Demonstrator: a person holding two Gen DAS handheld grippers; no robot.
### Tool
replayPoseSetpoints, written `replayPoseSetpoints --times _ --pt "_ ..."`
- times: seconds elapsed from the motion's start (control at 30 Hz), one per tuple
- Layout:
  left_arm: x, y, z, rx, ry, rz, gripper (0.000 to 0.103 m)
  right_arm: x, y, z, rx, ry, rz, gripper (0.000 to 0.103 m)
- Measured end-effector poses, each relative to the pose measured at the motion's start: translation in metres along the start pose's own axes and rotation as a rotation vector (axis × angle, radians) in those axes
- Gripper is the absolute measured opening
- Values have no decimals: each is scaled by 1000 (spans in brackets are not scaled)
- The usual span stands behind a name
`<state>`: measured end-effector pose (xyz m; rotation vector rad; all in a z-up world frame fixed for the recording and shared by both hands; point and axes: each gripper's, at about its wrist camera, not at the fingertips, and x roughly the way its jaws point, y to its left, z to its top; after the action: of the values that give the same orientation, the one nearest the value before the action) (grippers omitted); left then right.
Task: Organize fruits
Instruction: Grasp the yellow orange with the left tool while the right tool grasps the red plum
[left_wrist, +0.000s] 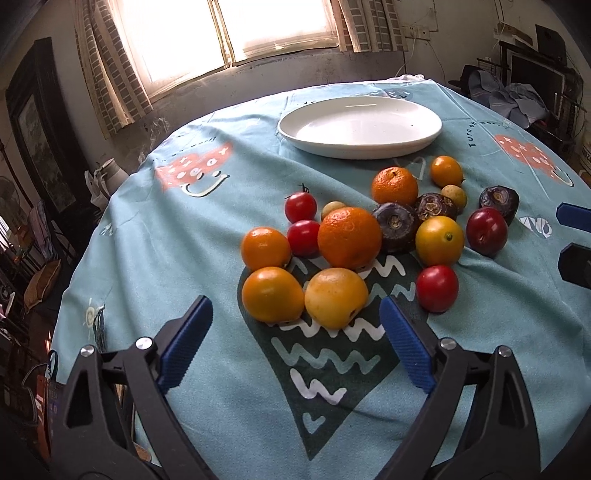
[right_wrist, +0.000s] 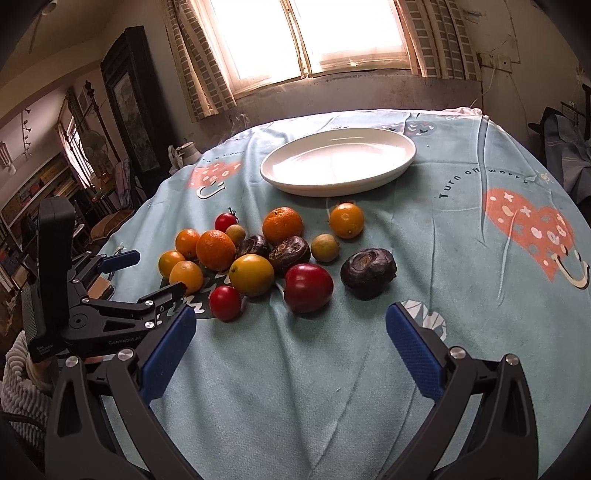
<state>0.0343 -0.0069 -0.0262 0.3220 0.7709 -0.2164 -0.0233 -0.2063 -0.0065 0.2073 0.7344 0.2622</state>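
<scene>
Several fruits lie in a loose heap on the light blue tablecloth (left_wrist: 177, 251): oranges (left_wrist: 349, 236), yellow fruits (left_wrist: 335, 297), small red ones (left_wrist: 437, 287) and dark purple ones (left_wrist: 395, 227). Behind the heap stands an empty white plate (left_wrist: 360, 125) (right_wrist: 338, 160). My left gripper (left_wrist: 295, 306) is open, its blue pads just short of the two nearest yellow-orange fruits and touching nothing. My right gripper (right_wrist: 291, 310) is open too, in front of a dark red fruit (right_wrist: 308, 288) and a lone purple one (right_wrist: 369, 271). The left gripper (right_wrist: 157, 271) also shows at the heap's left side.
The round table drops away on the left, right and far sides. A window with curtains (left_wrist: 229, 29) fills the wall behind it. Furniture and clutter stand beyond the table at the left (right_wrist: 55, 177) and right (left_wrist: 524, 96). The right gripper's tips (left_wrist: 570, 240) reach in at the right edge.
</scene>
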Motion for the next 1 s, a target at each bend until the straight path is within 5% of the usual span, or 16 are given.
replayPoseSetpoints --times 0.13,0.27,0.33,0.4,0.93,1.0 --pt "9 19 3 -82 40 -87 81 -2 -4 0 18 -9 2 102" --pt "5 19 -4 -62 40 -104 76 0 -4 0 22 -3 6 102" --pt "2 22 -6 -87 60 -134 68 0 -5 0 24 -3 6 102" --pt "0 20 -6 -111 91 -214 44 0 -5 0 27 -1 8 102" --pt "34 -12 12 -30 110 -153 47 2 -8 -1 41 3 9 102" --pt "34 -7 12 -58 103 -168 40 2 -8 -1 40 2 8 102"
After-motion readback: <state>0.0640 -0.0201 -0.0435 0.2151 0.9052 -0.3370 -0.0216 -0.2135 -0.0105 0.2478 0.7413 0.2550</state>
